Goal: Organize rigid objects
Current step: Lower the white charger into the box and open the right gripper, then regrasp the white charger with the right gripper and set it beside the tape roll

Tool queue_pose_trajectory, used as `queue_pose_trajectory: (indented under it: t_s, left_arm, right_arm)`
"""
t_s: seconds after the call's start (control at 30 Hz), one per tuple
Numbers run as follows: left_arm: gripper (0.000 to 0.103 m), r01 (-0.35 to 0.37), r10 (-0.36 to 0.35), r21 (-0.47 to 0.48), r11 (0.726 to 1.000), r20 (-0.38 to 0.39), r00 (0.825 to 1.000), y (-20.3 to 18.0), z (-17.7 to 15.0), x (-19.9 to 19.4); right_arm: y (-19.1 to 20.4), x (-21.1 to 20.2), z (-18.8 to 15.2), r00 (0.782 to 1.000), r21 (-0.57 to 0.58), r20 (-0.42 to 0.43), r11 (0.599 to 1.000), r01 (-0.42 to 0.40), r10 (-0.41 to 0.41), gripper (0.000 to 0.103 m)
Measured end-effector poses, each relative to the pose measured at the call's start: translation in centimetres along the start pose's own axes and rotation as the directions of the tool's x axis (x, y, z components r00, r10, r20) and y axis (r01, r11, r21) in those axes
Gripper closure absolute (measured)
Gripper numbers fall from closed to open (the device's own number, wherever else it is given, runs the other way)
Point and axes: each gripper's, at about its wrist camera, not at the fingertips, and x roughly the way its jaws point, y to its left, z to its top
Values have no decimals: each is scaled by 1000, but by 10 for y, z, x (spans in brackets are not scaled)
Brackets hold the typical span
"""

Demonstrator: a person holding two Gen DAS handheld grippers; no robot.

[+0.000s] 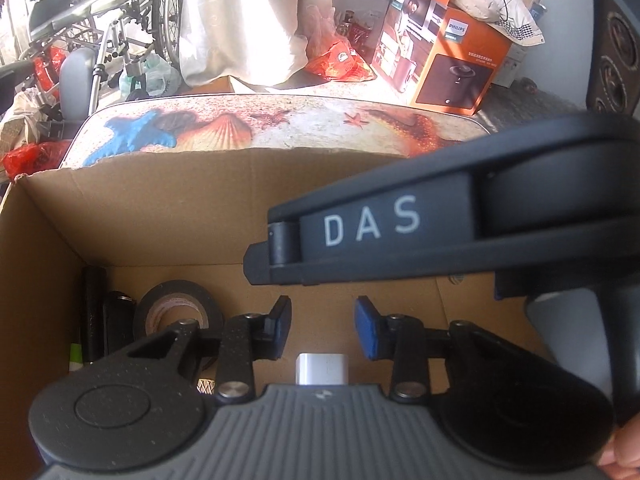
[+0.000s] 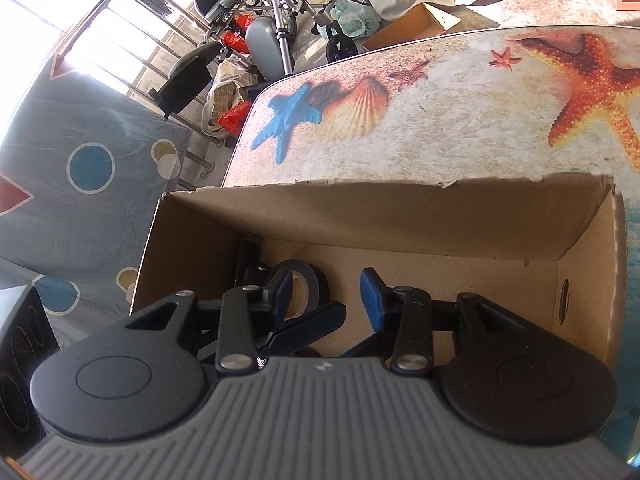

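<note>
While both grippers hang over the box:
Box (image 2: 400,220): brown cardboard, open, on the table (image 2: 460,120).
Tape roll (image 1: 178,308): black, inside at left.
Left gripper (image 1: 322,330) fingers: narrow gap, empty.
Right gripper (image 2: 326,300) fingers: narrow gap, empty.

brown cardboard box (image 2: 400,216) – black tape roll (image 1: 176,304) – starfish-print mat (image 2: 480,112)

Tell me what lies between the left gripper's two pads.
Left wrist view: nothing sits between the left gripper pads; only bare floor of the cardboard box shows, with a small white block just below the gap.
</note>
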Motion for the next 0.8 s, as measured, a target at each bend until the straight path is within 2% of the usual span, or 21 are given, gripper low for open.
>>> queue_pose_trajectory:
  t_s: [0.07,0.2,0.3,0.43,0.63,0.8]
  left_arm:
    - [64,1,-1,-4,1000,6,1000,0,-1,-4]
    - [45,10,-10,-9,1000,42,999,-1,-4,-24]
    - [35,17,-16,-11,1000,70,997,-2,-13,-44]
    - [30,30,-30,-3,1000,108,994,-1,-30,-75]
    - [17,43,-44,10,999,196,980,7,-71,-129]
    - [15,12,-18,23,1000,256,967,19,-111,-169]
  right_arm:
    - [1,-8,0,1000,-5,21,1000,-10,10,66]
    - [7,-29,-1,997,-14,63,999,-34,35,66]
    - [14,-50,-6,993,-32,104,998,-50,53,66]
    - [25,-77,-19,989,-67,138,997,-44,53,65]
    - [38,-76,-47,996,-114,74,992,49,-41,65]
    - [35,-47,-63,989,-106,-2,983,149,-150,65]
